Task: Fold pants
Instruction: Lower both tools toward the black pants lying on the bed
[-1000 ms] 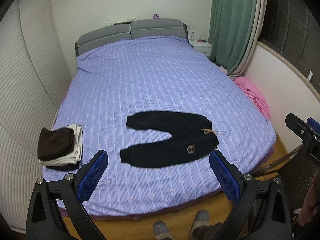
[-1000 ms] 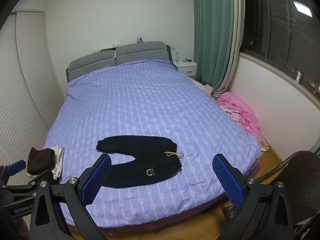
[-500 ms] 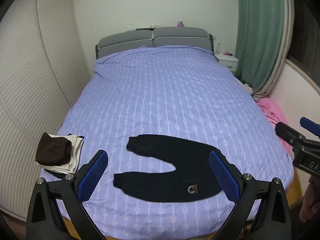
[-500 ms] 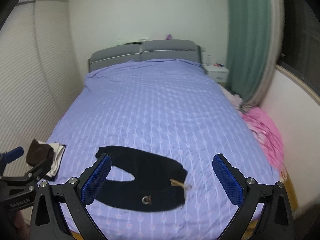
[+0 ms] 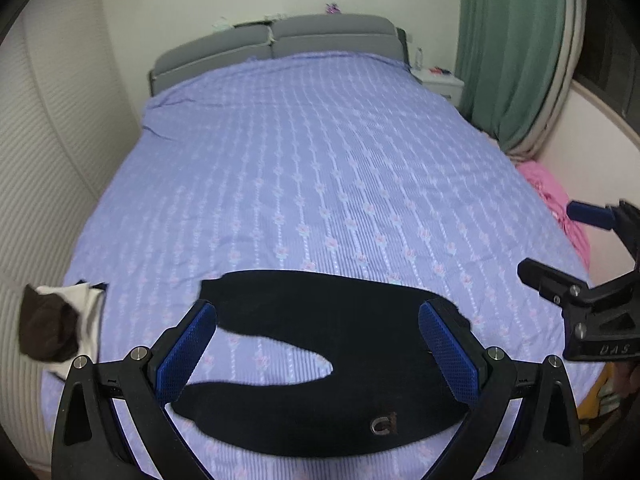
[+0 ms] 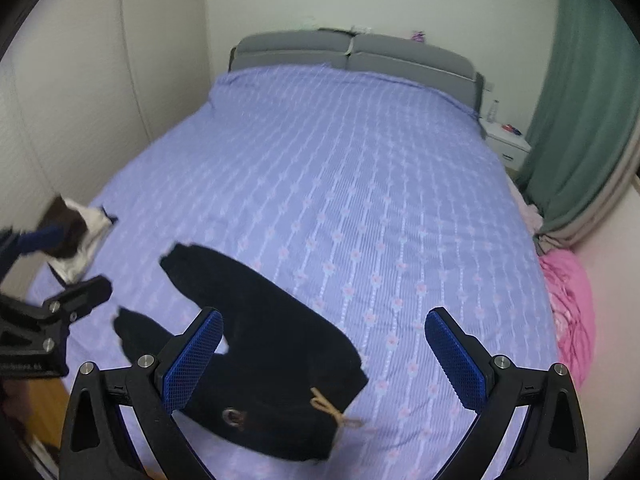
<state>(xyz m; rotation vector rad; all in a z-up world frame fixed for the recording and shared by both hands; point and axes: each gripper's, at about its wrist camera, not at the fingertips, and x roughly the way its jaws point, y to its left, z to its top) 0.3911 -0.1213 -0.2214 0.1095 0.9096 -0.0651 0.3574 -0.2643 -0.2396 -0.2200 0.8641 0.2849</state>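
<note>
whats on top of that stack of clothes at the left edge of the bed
A dark brown folded garment sits on top of the stack, with a white piece under it. A thin dark edge peeks out below; anything lower is covered, and the view is blurred.

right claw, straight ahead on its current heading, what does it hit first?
Probably the black pants, near the waistband with the tan drawstring, lying flat on the purple bedspread. The right claw is open; depth is unclear.
</note>
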